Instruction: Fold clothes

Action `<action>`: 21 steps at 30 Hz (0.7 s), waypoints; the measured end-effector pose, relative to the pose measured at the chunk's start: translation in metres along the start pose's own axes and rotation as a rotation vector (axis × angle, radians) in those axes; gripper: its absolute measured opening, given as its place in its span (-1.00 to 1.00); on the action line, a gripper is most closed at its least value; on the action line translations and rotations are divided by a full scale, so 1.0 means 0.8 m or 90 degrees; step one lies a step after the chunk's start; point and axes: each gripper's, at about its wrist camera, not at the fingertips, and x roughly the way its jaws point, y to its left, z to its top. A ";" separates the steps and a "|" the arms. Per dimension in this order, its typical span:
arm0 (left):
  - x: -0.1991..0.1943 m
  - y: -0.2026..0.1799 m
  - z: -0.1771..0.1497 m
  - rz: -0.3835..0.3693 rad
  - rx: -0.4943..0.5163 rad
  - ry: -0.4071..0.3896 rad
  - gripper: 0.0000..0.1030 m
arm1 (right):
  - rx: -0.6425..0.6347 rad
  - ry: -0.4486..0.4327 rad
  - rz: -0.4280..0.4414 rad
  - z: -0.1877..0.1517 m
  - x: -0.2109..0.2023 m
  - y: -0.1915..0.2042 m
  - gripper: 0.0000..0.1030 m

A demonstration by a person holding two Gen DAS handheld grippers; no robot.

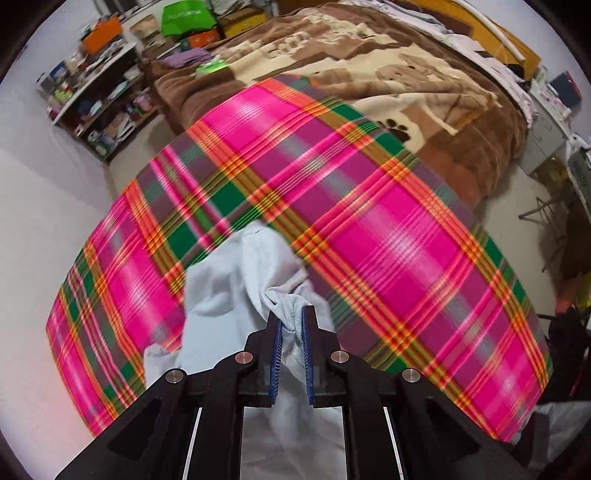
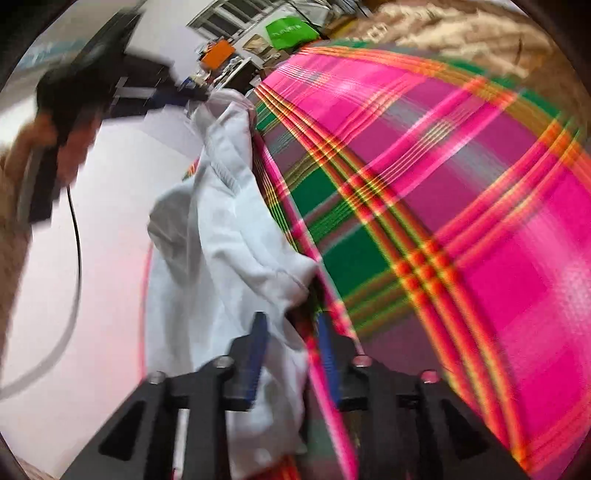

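Note:
A pale blue-white garment (image 1: 236, 291) hangs bunched over the pink plaid cloth (image 1: 388, 221) that covers the work surface. My left gripper (image 1: 292, 317) is shut on a ribbed edge of the garment. In the right wrist view the same garment (image 2: 229, 243) stretches from my left gripper (image 2: 184, 98), far at the upper left, down to my right gripper (image 2: 291, 325). The right jaws stand apart with the garment's fabric running between them; the view is motion-blurred. The plaid cloth (image 2: 461, 192) fills the right side.
A bed with a brown and cream blanket (image 1: 388, 70) lies beyond the plaid surface. Cluttered shelves (image 1: 92, 99) stand at the back left, with a green bag (image 1: 186, 18) and boxes. A white cabinet (image 1: 546, 125) is at the right. A person's arm (image 2: 22, 166) holds the left gripper.

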 end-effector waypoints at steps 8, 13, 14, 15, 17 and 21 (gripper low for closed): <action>0.014 0.035 -0.016 -0.006 -0.048 0.013 -0.79 | 0.011 0.002 0.010 0.020 0.022 0.004 -0.41; 0.007 0.039 -0.014 -0.014 -0.061 0.010 -0.79 | -0.037 -0.022 0.007 0.032 0.008 0.020 -0.87; 0.006 0.038 -0.012 -0.016 -0.063 0.009 -0.79 | -0.049 -0.029 0.002 0.035 0.004 0.021 -0.88; 0.004 0.035 -0.009 -0.020 -0.065 0.008 -0.79 | -0.059 -0.035 -0.002 0.038 -0.001 0.022 -0.88; -0.001 0.028 -0.003 -0.027 -0.066 0.003 -0.79 | -0.063 -0.045 -0.006 0.041 -0.020 0.021 -0.88; -0.009 0.008 0.008 -0.034 -0.055 -0.006 -0.79 | -0.063 -0.057 -0.022 0.046 -0.037 0.016 -0.88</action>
